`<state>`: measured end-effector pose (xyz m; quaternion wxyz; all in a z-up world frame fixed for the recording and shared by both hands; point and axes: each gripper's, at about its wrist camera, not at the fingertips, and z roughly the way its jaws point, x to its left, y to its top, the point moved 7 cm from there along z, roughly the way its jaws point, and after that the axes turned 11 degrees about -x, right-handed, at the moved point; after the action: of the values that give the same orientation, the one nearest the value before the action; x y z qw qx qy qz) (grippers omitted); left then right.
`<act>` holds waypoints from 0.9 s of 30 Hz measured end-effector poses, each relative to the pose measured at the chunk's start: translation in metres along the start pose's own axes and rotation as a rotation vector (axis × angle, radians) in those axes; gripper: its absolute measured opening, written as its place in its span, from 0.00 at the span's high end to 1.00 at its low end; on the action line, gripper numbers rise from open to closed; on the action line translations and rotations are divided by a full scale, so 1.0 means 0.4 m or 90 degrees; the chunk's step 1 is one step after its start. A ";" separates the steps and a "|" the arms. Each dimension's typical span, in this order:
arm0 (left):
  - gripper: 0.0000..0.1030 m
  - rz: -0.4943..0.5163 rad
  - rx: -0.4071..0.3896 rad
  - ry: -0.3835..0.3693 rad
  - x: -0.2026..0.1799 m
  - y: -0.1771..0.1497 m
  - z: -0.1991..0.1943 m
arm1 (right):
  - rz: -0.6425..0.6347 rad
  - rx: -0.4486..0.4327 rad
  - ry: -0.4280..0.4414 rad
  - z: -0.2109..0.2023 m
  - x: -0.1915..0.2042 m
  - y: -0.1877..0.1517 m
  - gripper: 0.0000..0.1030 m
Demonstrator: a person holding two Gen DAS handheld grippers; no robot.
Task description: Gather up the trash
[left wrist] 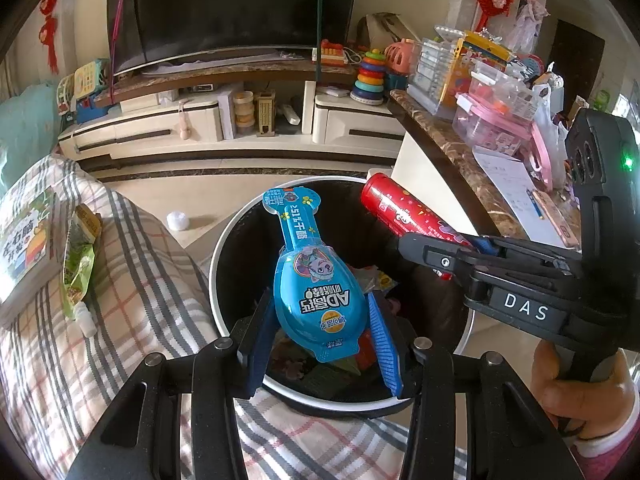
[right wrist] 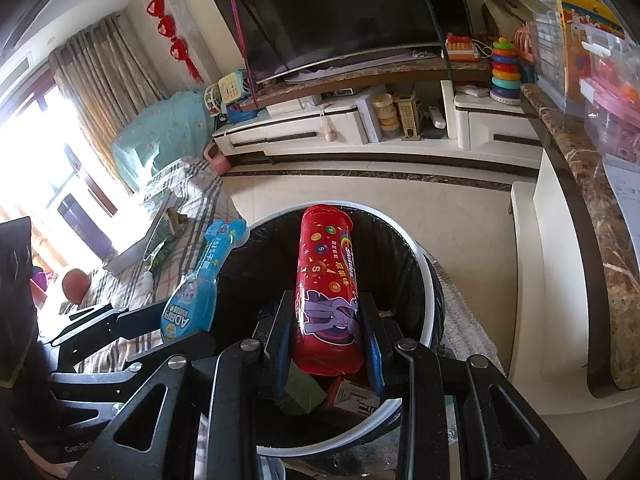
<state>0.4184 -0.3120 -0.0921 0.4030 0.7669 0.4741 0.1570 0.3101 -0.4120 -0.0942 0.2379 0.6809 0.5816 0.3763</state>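
Floor tiles (right wrist: 360,192) in pale cream run up to a low white TV cabinet (left wrist: 240,120) with a dark curved television (left wrist: 224,8) on its marble top. On my left sits a sofa under a plaid cover (left wrist: 132,264); on my right a brown marble counter (left wrist: 452,148) is crowded with clear plastic boxes and toys. Between them stands one round white-rimmed trash bin (left wrist: 218,248) lined with a black bag, already holding several scraps I can't make out clearly in the shadow.

I count two pieces of trash in my tongs. My left gripper (left wrist: 320,320) is clamped on one blue blister-pack snack wrapper (left wrist: 316,276), its blue pads pressing the bulged end, the long neck pointing away over the bin's mouth. My right gripper (right wrist: 328,332) is closed around one red candy tube (right wrist: 326,280), held lengthwise above the bin opening; in the left view the same tube juts in from the right, a hand (left wrist: 580,392) showing on that handle.

On the sofa I see one book (left wrist: 24,248), one green snack bag (left wrist: 78,264) and one small white bottle (left wrist: 86,318). One small white object (left wrist: 177,221), possibly crumpled paper, lies on the floor beside the bin.
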 end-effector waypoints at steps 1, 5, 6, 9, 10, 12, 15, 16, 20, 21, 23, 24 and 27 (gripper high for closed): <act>0.58 -0.003 0.002 -0.002 0.001 0.000 0.001 | 0.000 0.002 0.000 0.002 0.000 0.000 0.70; 0.57 -0.005 0.007 -0.005 0.006 0.003 0.007 | 0.002 0.008 -0.002 0.013 -0.003 -0.002 0.70; 0.57 -0.003 0.008 -0.004 0.004 0.004 0.007 | 0.006 0.009 -0.001 0.015 -0.005 -0.001 0.70; 0.55 -0.003 0.002 0.003 0.006 0.009 -0.002 | 0.026 0.011 0.005 0.019 -0.014 0.000 0.67; 0.54 -0.005 0.000 0.002 0.006 0.009 -0.006 | 0.034 0.009 0.005 0.016 -0.019 0.002 0.67; 0.51 -0.008 -0.006 0.006 0.009 0.010 -0.016 | 0.045 0.004 0.012 0.010 -0.021 0.007 0.66; 0.49 -0.010 -0.014 0.011 0.016 0.007 -0.034 | 0.051 -0.009 0.015 -0.010 -0.017 0.015 0.61; 0.47 -0.013 -0.017 0.013 0.018 0.006 -0.041 | 0.052 -0.013 0.016 -0.017 -0.014 0.017 0.59; 0.37 -0.023 -0.024 0.028 0.029 -0.008 -0.073 | 0.055 -0.024 0.025 -0.050 0.002 0.017 0.48; 0.34 -0.026 -0.027 0.034 0.035 -0.014 -0.084 | 0.057 -0.028 0.026 -0.056 0.005 0.016 0.39; 0.29 -0.034 -0.031 0.046 0.045 -0.032 -0.110 | 0.064 -0.036 0.029 -0.074 0.012 0.010 0.27; 0.28 -0.038 -0.032 0.047 0.047 -0.038 -0.120 | 0.068 -0.038 0.032 -0.076 0.013 0.011 0.21; 0.28 -0.060 -0.038 0.048 0.053 -0.069 -0.165 | 0.087 -0.045 0.044 -0.103 0.026 -0.006 0.15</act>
<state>0.3715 -0.2565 -0.0749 0.4145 0.7250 0.5197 0.1803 0.2766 -0.4061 -0.0688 0.2156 0.6966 0.5282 0.4351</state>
